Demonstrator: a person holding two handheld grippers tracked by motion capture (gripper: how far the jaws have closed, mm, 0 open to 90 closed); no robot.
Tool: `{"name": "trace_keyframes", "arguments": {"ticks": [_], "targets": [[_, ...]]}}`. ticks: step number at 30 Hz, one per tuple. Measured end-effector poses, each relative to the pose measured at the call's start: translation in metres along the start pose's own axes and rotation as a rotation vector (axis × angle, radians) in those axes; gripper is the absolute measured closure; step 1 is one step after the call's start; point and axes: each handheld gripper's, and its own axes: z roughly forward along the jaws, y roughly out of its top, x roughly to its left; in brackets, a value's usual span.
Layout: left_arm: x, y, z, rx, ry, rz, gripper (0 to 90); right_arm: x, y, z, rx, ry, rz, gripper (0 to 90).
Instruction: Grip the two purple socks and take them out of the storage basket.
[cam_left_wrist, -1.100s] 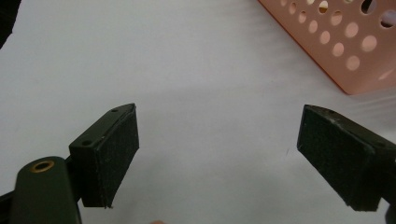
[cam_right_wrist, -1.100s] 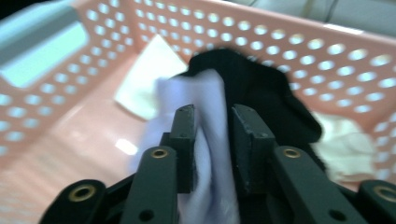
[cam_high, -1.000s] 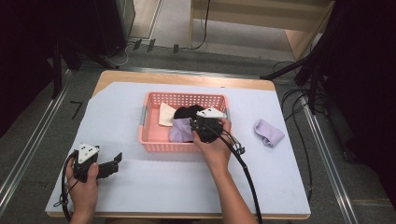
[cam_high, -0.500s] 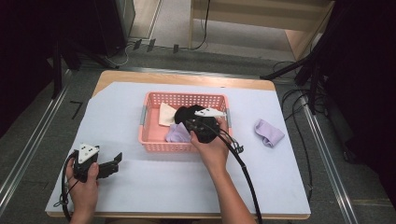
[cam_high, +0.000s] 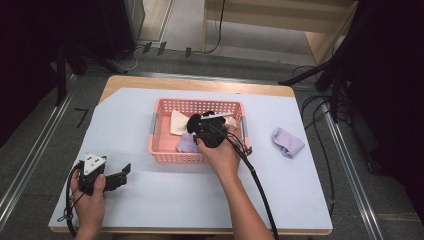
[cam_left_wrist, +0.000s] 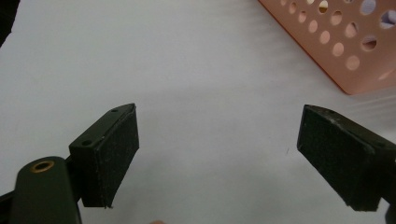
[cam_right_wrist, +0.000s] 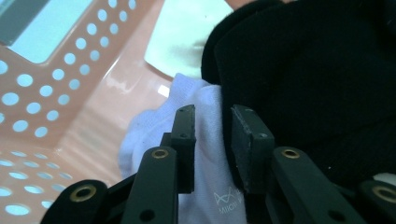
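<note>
Nearest the person, at the front left corner of the white-covered table (cam_high: 165, 200), the left gripper (cam_high: 121, 174) rested in the person's left hand (cam_high: 90, 200). Its jaws stood wide apart with nothing between them, and bare table surface showed beyond them in the left gripper view.

Farther in, toward the middle of the table, sat a pink perforated basket (cam_high: 159, 145). The right gripper (cam_high: 192, 131) reached down into it from the person's right hand (cam_high: 220, 155). In the right gripper view its two black jaws were closed to a narrow gap around a fold of a pale lavender sock (cam_right_wrist: 205, 140), which lay on the basket floor near the front wall. A black sock (cam_right_wrist: 317, 84) was pressed against the lavender one, touching it on one side, and a cream cloth (cam_right_wrist: 187, 37) lay behind them toward the back wall.

Well apart, near the right edge of the table, lay another lavender sock (cam_high: 288, 142).

The gripped sock looked soft, light and limp, likely to drape and stretch rather than hold shape, and not fragile. A pinch on a thick fold, as here, seemed the surest hold; the black sock might drag along with it.
</note>
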Motion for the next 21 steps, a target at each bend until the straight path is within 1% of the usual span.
{"name": "trace_keyframes", "arguments": {"ticks": [3, 4, 6, 7, 8, 10, 11, 12, 14, 16, 17, 18, 20, 21], "targets": [[0.0, 0.0, 0.0, 0.001, 0.001, -0.001, 13.7, 0.001, 0.002, 0.004, 0.037, -0.009, 0.013, 70.7], [0.0, 0.0, 0.0, 0.003, 0.002, 0.0, 13.7, 0.001, 0.002, 0.005, 0.046, -0.018, 0.001, 71.1], [0.0, 0.0, 0.0, 0.001, 0.001, -0.001, 13.7, 0.002, 0.002, 0.01, 0.092, -0.039, 0.0, 72.6], [0.0, 0.0, 0.0, 0.002, 0.002, 0.0, 13.7, 0.002, 0.002, 0.011, 0.102, -0.048, -0.007, 73.8], [0.0, 0.0, 0.0, 0.003, 0.003, -0.001, 13.7, 0.002, 0.003, 0.011, 0.11, -0.049, -0.002, 75.5], [0.0, 0.0, 0.0, 0.002, 0.001, 0.002, 13.7, 0.003, 0.003, 0.012, 0.126, -0.051, -0.002, 84.4], [0.0, 0.0, 0.0, 0.003, 0.001, -0.001, 13.7, 0.003, 0.002, 0.011, 0.114, -0.056, -0.022, 87.1], [0.0, 0.0, 0.0, 0.002, 0.002, -0.002, 13.7, 0.004, 0.002, 0.01, 0.104, -0.061, -0.032, 87.9], [0.0, 0.0, 0.0, 0.0, 0.0, 0.0, 13.7, 0.003, 0.001, 0.007, 0.059, -0.05, -0.039, 88.3], [0.0, 0.0, 0.0, 0.004, 0.002, 0.001, 13.7, 0.002, 0.0, 0.001, -0.007, -0.016, -0.023, 88.4], [0.0, 0.0, 0.0, 0.005, 0.002, 0.001, 13.7, 0.001, 0.0, -0.004, -0.047, 0.007, -0.007, 88.4], [0.0, 0.0, 0.0, 0.004, 0.002, 0.0, 13.7, 0.0, 0.0, -0.006, -0.071, 0.015, 0.0, 88.4], [0.0, 0.0, 0.0, 0.003, 0.001, 0.0, 13.7, -0.002, 0.0, -0.013, -0.137, 0.047, 0.006, 88.4], [0.0, 0.0, 0.0, 0.002, 0.001, -0.001, 13.7, -0.003, 0.0, -0.016, -0.161, 0.056, 0.002, 88.5]]}}
